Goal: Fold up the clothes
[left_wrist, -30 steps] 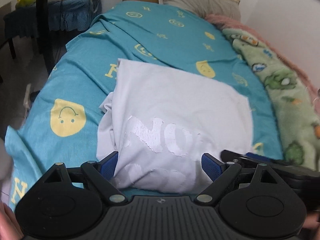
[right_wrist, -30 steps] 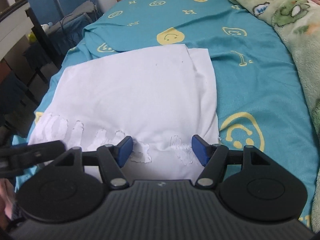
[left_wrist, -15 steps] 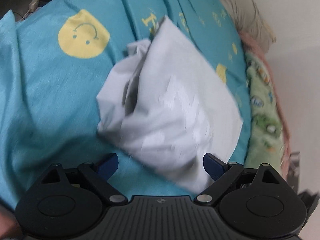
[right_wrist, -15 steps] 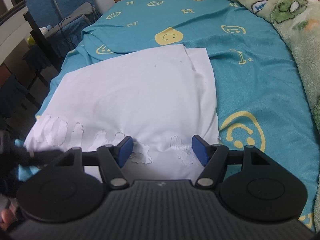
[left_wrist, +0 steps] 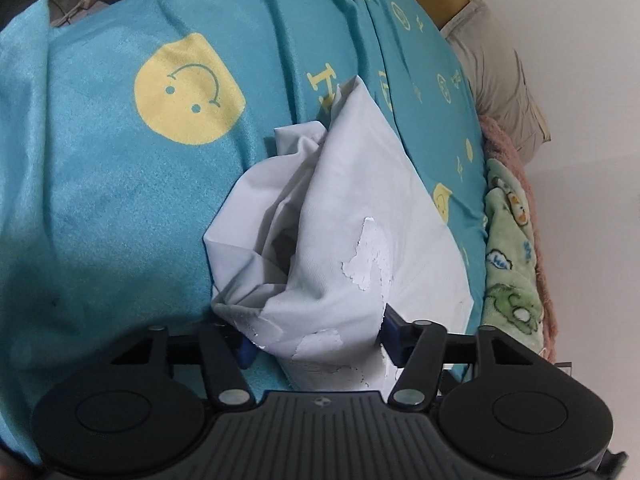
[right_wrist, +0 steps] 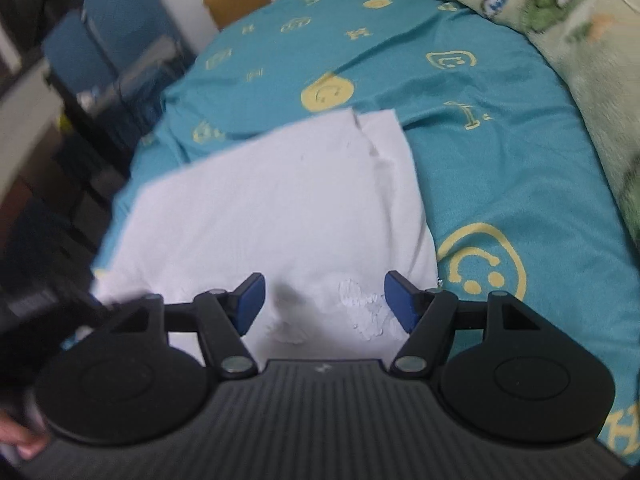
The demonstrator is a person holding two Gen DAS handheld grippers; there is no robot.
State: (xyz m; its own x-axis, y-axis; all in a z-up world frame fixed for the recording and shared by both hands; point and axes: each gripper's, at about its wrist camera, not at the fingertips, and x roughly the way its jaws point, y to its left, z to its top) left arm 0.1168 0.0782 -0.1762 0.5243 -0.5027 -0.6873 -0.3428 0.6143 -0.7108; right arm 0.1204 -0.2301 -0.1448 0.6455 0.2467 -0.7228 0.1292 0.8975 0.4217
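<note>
White folded shirt [left_wrist: 352, 216] with cracked print, bunched between closing left jaws; right jaws open.

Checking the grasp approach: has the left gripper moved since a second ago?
Yes. The left gripper dropped toward the white shirt on the bedspread, its jaws closing around the corner.

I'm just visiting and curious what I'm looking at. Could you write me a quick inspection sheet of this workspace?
Surface: bed with teal smiley-print sheet.
Job's things: white garment, partly folded, cracked print, near corner bunched.
Clutter: green cartoon blanket along the bed's far side; grey pillow at the head.
Grippers: left gripper has just been closing, its jaws now pinching the garment's bunched corner; right gripper open over the garment's near edge.
Cables: nothing seen for certain.
Surroundings: blue chairs, white wall.
</note>
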